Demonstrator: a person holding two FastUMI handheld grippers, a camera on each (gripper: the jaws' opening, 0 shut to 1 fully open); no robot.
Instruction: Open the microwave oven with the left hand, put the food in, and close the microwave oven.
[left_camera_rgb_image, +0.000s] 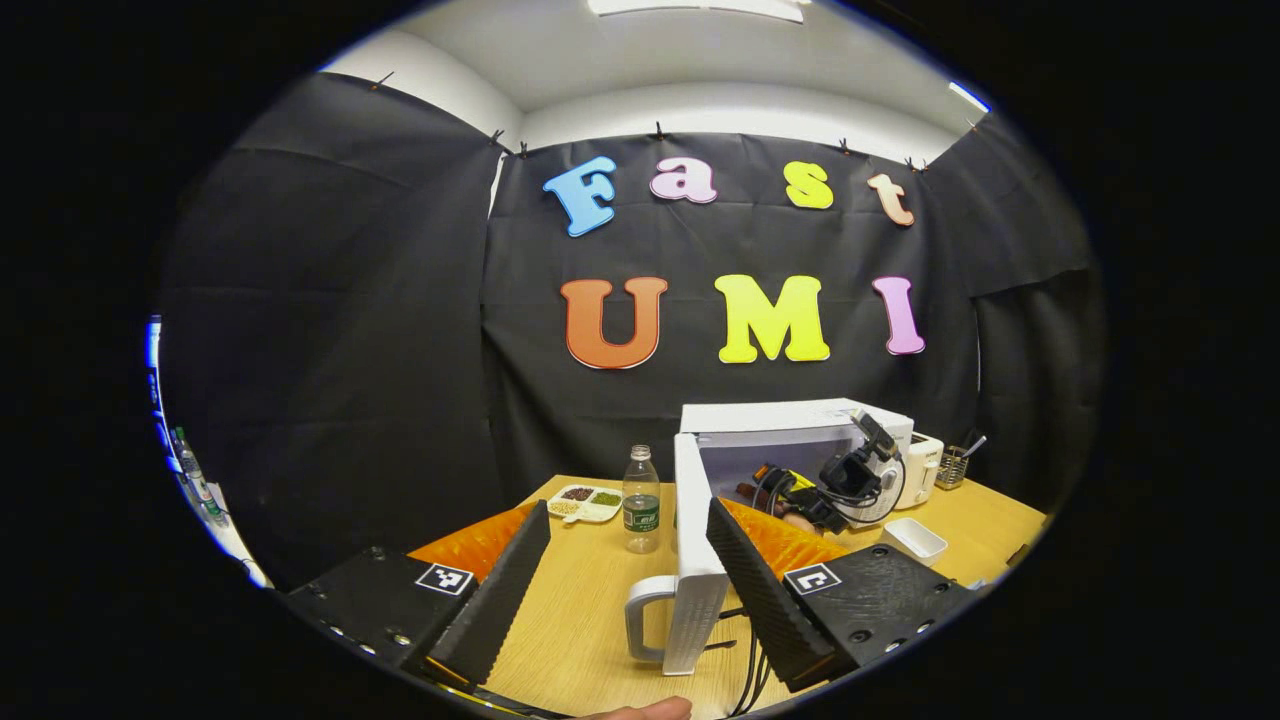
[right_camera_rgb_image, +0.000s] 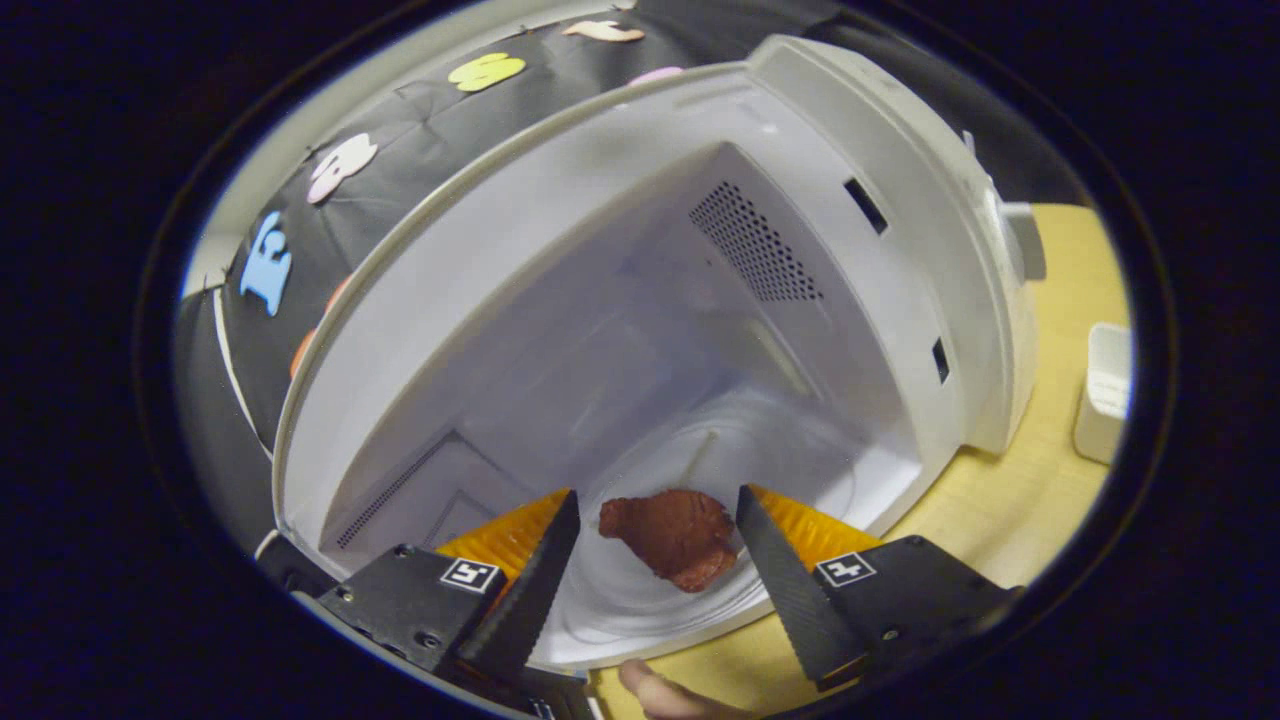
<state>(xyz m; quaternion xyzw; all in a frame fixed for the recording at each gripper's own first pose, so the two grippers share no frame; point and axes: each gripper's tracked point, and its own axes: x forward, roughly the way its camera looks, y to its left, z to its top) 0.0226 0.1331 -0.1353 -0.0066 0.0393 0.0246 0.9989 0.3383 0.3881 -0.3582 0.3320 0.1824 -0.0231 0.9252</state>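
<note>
Door (left_camera_rgb_image: 692, 545): swung open, edge-on, handle toward camera.
Left gripper (left_camera_rgb_image: 628, 570): jaws spread, empty.
Right gripper (right_camera_rgb_image: 655, 560): jaws spread astride food, not touching.
Food (right_camera_rgb_image: 673, 535): on turntable inside microwave (right_camera_rgb_image: 900, 200).

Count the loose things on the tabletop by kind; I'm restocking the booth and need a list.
Clear plastic water bottle: 1
White divided snack tray: 1
Small white rectangular dish: 1
Wire mesh utensil holder: 1
White microwave oven: 1
White jug-like appliance: 1
Total: 6

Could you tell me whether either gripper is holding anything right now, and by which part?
Nothing is held: the right gripper stands open around the food; the left gripper is open too.
</note>
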